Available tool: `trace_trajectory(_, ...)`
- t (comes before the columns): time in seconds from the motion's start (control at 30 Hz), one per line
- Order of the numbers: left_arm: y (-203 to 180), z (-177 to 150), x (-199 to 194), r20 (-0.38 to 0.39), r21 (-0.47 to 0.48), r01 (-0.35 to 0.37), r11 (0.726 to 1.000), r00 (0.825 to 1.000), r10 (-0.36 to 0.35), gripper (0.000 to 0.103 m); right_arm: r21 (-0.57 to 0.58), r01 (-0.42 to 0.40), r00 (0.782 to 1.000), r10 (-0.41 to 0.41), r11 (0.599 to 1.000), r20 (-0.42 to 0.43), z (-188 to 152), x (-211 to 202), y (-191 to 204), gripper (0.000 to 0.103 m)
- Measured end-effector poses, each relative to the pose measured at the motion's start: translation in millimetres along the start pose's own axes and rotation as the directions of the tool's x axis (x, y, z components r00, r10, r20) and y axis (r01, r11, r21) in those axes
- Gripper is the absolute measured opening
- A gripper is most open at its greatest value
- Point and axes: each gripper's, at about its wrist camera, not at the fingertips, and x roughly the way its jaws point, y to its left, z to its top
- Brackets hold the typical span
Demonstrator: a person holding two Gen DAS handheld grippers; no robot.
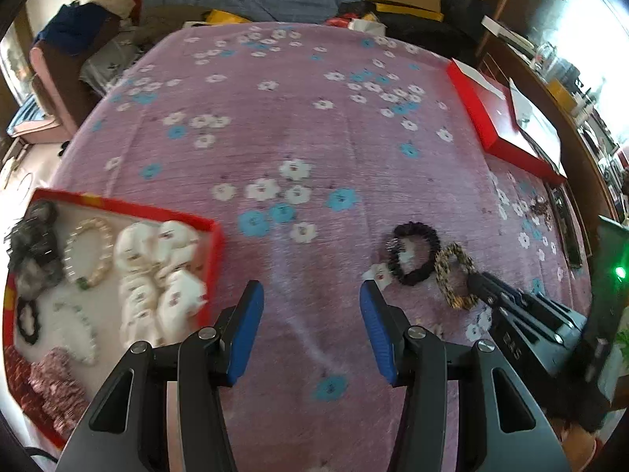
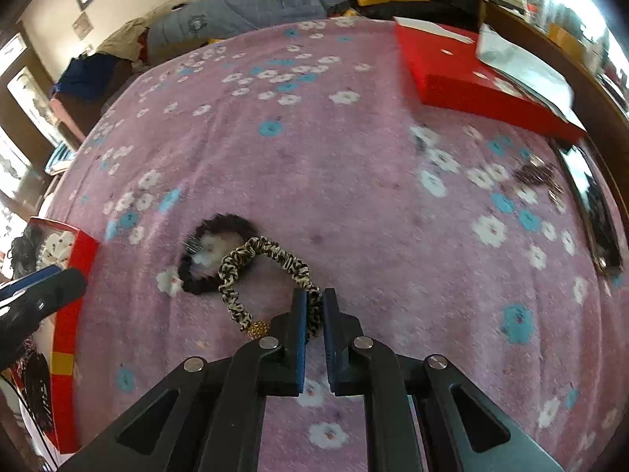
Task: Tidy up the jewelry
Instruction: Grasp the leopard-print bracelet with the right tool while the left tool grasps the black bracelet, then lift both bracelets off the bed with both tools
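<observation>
Right tongs (image 2: pixel 313 306) clamped on leopard-print scrunchie (image 2: pixel 236 265) beside black scrunchie (image 2: pixel 196 275); left tongs (image 1: pixel 310 295) agape over bed (image 1: pixel 314 126).

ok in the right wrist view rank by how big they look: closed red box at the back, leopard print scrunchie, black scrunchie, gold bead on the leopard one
1. closed red box
2. leopard print scrunchie and black scrunchie: they look alike, and they overlap, so no ranking
3. gold bead

Left gripper (image 1: pixel 310 328): angled steeply downward, jaws parted, nothing between them. Right gripper (image 2: pixel 313 316): angled steeply downward, jaws closed, pinching a leopard-print scrunchie (image 2: pixel 267 271) between blue pads (image 2: pixel 300 338).
</observation>
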Motion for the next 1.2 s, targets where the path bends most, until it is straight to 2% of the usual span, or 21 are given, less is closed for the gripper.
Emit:
trace_trajectory(0.23, -37, 11, 36, -0.024, 0.103, 0.035, 0.994, 0.999, -0.033, 0.049, 0.071, -0.009, 1.000, 0.011, 0.997, -0.026, -38, -27, -28, 0.008)
trace_trajectory(0.5, -56, 22, 62, -0.027, 0.171, 0.013, 0.985, 1.000, -0.009, 0.049, 0.157, -0.036, 0.999, 0.042, 0.987, -0.032, -77, -45, -41, 0.008)
trace_trajectory(0.53, -57, 22, 63, -0.025, 0.172, 0.010, 0.985, 1.000, -0.006, 0.043, 0.158, -0.033, 0.999, 0.038, 0.987, -0.032, -80, -45, -40, 0.008)
trace_trajectory(0.57, -57, 22, 64, -0.025, 0.175, 0.003, 0.985, 1.000, 0.002, 0.031, 0.157, -0.030, 0.999, 0.035, 0.987, -0.030, -81, -46, -40, 0.008)
trace_trajectory(0.63, -59, 21, 63, -0.012, 0.193, -0.016, 0.981, 1.000, 0.019, 0.015, 0.158, -0.030, 0.999, 0.034, 0.987, -0.023, -84, -48, -41, 0.008)
trace_trajectory(0.67, -62, 21, 63, -0.022, 0.203, -0.005, 0.979, 1.000, 0.010, 0.012, 0.163, -0.032, 0.999, 0.036, 0.986, -0.020, -85, -48, -42, 0.008)
trace_trajectory(0.83, -70, 12, 48, -0.011, 0.214, -0.007, 0.977, 1.000, 0.010, 0.012, 0.189, -0.050, 0.999, 0.049, 0.981, 0.006, -93, -59, -50, 0.008)
trace_trajectory(1.2, -84, -34, -36, 0.032, 0.173, 0.100, 0.980, 0.994, -0.107, 0.012, 0.230, -0.077, 0.997, 0.068, 0.970, 0.049, -117, -90, -69, 0.008)
